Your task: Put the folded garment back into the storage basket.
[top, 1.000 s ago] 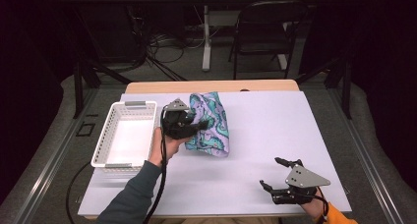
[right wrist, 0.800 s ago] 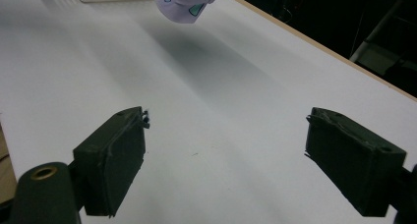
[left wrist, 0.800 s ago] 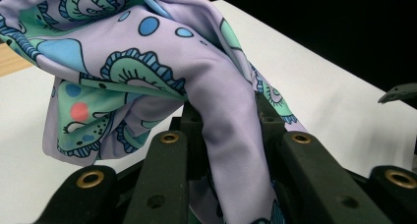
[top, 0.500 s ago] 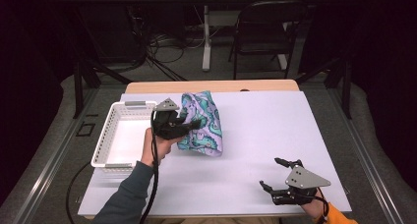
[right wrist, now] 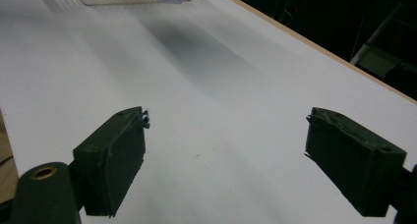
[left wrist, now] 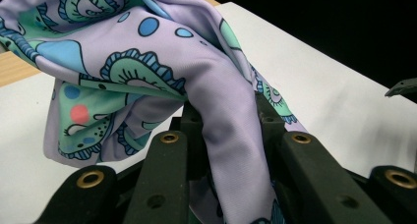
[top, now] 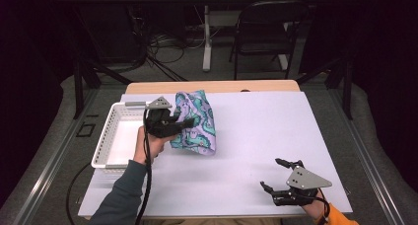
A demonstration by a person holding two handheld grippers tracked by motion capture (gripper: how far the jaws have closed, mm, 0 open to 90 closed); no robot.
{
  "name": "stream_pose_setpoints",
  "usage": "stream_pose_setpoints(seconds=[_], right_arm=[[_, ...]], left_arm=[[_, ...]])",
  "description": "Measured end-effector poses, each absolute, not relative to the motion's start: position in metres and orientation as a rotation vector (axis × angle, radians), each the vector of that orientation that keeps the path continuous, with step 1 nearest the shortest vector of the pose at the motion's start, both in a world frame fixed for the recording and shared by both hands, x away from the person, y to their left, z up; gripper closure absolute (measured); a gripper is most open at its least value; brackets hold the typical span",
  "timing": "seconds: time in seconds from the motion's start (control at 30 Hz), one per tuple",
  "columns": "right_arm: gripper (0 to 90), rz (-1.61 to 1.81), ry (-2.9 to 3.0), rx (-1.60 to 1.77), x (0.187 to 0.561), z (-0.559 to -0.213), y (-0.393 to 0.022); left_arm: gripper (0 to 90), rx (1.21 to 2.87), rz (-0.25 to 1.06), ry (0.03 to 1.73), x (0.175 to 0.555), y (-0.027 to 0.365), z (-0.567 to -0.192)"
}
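Nearest the person, the right gripper [top: 280, 182] rests on the white table [top: 246, 136] with jaws wide apart, holding nothing. Farther off, the left gripper [top: 178, 125] is clamped on a lilac cloth [top: 194, 124] patterned in teal and blue; a fold of it runs between the jaws, the rest drapes beyond them, just beside the white basket [top: 106, 143].

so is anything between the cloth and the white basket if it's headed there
Nothing visible is. The left hand-held gripper is shut on the patterned cloth right beside the white basket, whose open top shows nothing inside. The right hand-held gripper sits open, far off near the table's front edge.
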State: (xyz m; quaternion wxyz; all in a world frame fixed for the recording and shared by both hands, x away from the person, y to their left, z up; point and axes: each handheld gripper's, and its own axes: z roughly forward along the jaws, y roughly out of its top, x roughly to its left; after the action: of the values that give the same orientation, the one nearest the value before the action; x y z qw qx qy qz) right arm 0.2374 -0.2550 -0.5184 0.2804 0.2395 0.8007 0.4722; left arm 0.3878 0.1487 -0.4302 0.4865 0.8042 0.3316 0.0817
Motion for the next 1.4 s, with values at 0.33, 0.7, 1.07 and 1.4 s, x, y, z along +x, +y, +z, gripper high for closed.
stream_pose_setpoints(seconds=[0.33,0.7,1.07,1.4], right_arm=[[14.6,1.265,2.148,0.643,0.237,-0.519,-0.254],[14.6,1.266,2.149,0.641,0.237,-0.519,-0.254],[14.6,1.266,2.15,0.64,0.237,-0.519,-0.254],[14.6,1.264,2.152,0.638,0.237,-0.519,-0.254]], left_arm=[[73.8,1.935,0.233,0.808,0.387,0.169,-0.418],[73.8,1.912,0.27,0.83,0.387,0.189,-0.41],[73.7,1.902,0.27,0.849,0.389,0.204,-0.407],[73.7,1.883,0.284,0.866,0.389,0.222,-0.403]])
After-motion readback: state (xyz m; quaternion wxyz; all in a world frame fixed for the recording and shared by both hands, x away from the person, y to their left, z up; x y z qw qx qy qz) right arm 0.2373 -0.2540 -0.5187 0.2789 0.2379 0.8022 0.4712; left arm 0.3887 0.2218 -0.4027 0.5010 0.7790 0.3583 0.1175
